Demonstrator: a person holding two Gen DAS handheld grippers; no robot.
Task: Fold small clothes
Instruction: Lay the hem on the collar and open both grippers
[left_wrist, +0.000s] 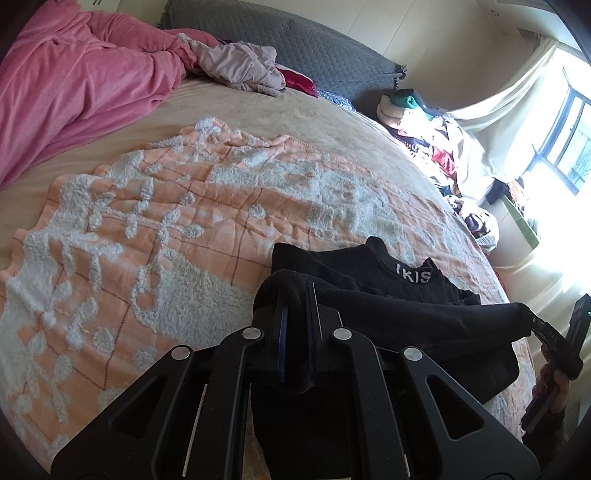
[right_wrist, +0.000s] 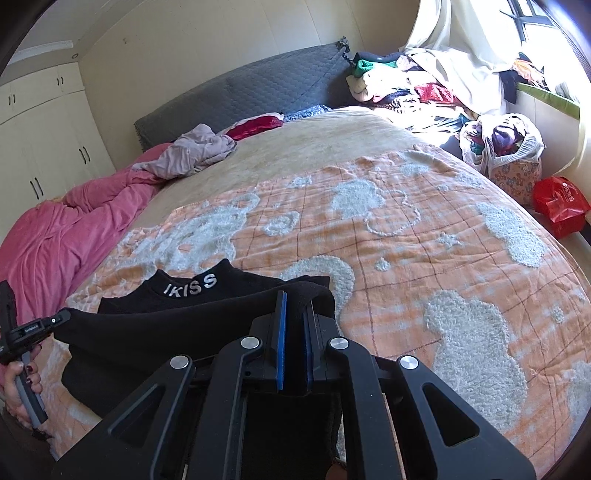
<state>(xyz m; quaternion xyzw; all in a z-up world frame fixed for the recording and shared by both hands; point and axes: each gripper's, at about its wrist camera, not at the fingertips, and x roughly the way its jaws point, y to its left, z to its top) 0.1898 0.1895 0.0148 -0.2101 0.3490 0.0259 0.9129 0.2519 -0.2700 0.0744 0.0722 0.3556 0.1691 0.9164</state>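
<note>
Left gripper clamps black top at 6 o'clock | right gripper clamps its other end | orange blanket beneath

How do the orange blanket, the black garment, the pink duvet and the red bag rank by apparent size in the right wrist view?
1. orange blanket, clearly largest.
2. and 3. black garment and pink duvet: similar; the garment lies nearer the camera, so unranked.
4. red bag, smallest, though farther away.
</note>
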